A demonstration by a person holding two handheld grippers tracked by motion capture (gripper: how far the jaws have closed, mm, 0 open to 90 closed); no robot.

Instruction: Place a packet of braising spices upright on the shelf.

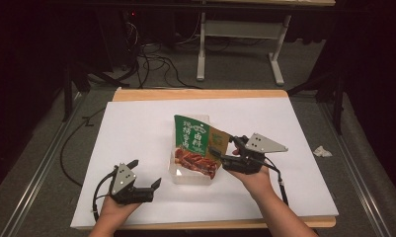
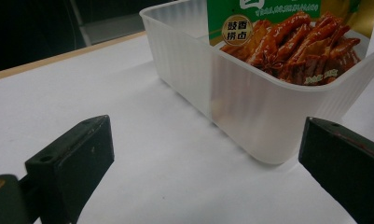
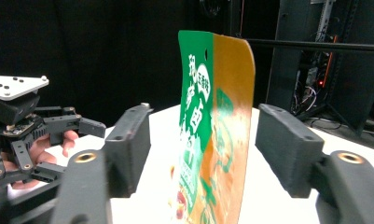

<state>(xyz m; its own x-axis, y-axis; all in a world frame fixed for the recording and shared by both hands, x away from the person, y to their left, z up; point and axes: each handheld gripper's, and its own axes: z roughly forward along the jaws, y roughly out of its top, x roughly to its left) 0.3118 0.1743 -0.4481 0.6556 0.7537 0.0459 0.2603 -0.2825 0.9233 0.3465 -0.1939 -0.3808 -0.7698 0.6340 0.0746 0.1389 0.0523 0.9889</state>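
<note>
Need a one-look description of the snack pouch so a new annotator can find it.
Start at the white sheet covering the wooden table; near its middle sits a translucent plastic tub. The snack pouch stands in that tub, between the open jaws of the right gripper. It is the one colourful item: green with white characters, an orange-gold side, and glazed red-brown meat pictured at the bottom.

A green and orange-gold pouch, printed with white characters and glossy red-brown meat, is standing in a frosted, translucent white tub with fine ribbing. A white sheet is covering a pale wooden table. Both grippers are showing black jaws, the right gripper wearing a grey plate.
</note>
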